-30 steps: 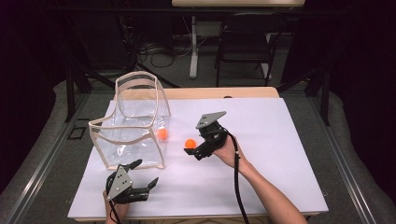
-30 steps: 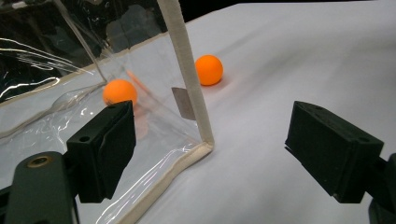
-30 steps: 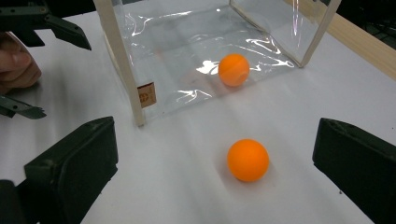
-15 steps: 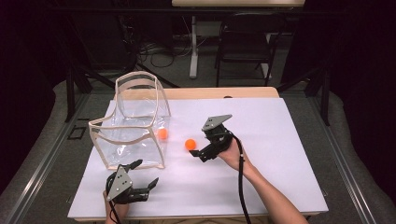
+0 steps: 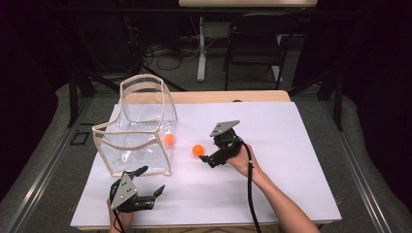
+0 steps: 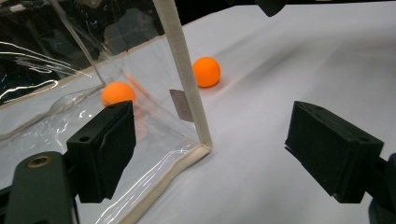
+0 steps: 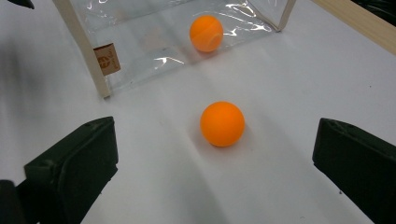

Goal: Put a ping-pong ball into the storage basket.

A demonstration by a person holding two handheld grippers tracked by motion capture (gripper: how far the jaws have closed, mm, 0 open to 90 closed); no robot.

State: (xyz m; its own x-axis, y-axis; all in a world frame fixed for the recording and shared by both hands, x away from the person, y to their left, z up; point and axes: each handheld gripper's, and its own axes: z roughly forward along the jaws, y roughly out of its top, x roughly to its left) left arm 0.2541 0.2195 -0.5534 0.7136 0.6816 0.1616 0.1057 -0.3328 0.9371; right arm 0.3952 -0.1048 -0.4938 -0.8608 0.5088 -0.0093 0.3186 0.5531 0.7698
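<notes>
Backing off slightly, the right claw (image 7: 215, 163) now gapes wide with the ball (image 7: 222, 123) loose on the counter (image 7: 289, 84) between its jaws, unreleased into the bag (image 7: 154, 42); left claw (image 6: 210, 158) wide, idle.

a wooden counter (image 5: 252, 96) carries a white sheet (image 5: 291, 160) that covers nearly all of its top, leaving a bare wood strip along the far edge. on the sheet's left part stands a clear plastic bag (image 5: 138, 141) with cream trim, open at the top. one orange ball (image 5: 169, 139) lies inside it, against its right wall. a second orange ball (image 5: 197, 150) lies on the bare sheet just right of the bag, near the first but apart from it
</notes>
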